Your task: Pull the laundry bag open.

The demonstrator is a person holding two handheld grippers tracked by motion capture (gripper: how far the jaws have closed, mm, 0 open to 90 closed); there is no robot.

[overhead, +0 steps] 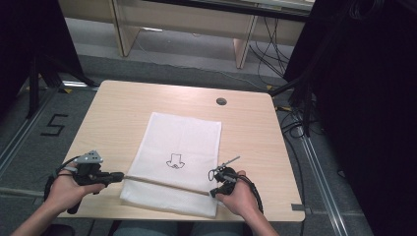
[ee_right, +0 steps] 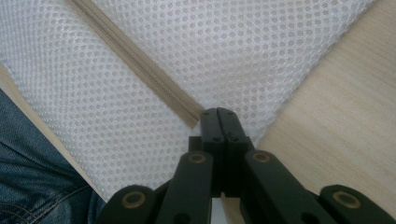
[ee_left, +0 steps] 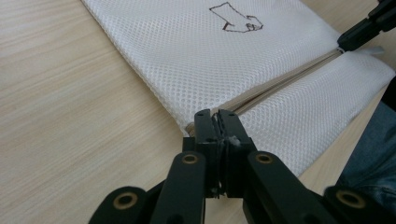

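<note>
Pulling unevenly, the 2 clamped grippers, left [ee_left: 217, 114] on the zipper [ee_left: 280, 84] pull, right [ee_right: 218, 112] on the mesh bag [overhead: 179, 142] corner, could jam it.

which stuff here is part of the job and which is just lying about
In the job:
- white mesh bag
- its beige zipper
- left gripper, shut at the zipper's end
- right gripper, shut at the bag's other edge

Just there:
- wooden table
- round grommet in the tabletop
- cables on the floor
</note>
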